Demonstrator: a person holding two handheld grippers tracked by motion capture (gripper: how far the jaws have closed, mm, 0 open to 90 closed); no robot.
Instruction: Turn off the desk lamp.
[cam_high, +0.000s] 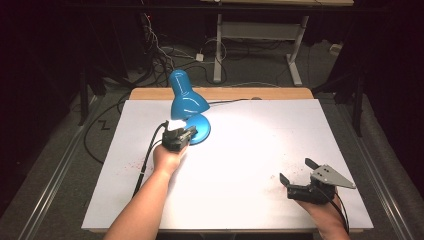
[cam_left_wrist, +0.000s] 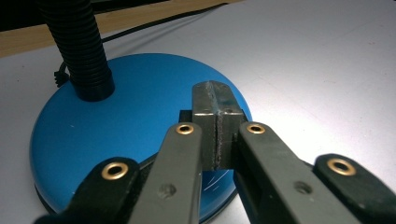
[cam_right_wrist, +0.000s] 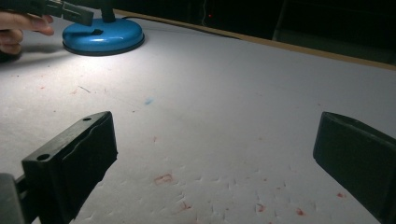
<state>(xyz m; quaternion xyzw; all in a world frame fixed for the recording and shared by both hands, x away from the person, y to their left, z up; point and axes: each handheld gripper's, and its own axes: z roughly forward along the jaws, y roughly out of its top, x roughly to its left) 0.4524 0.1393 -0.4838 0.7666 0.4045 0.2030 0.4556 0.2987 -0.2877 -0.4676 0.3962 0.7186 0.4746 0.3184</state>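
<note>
Lamp (cam_high: 185, 102), blue, desk type: round base (cam_left_wrist: 126, 135) flat on the white surface (cam_high: 260, 165) at its far left, black ribbed neck (cam_left_wrist: 79, 46) rising from the base's rear, shade bent forward and down so that its light pools on the sheet beside it; cord runs off over the far wooden edge. Left tongs (cam_high: 186, 135): brought in low over the near rim of the base, jaws clenched tip to tip with nothing between them, the joined tips resting on or just above the blue top, probably to press a switch there, though no switch can be made out. Right tongs (cam_high: 296, 176): well apart from the lamp at the near right corner, released and spread wide, holding nothing, jaws hovering just above the bare stained sheet, apparently idle.
</note>
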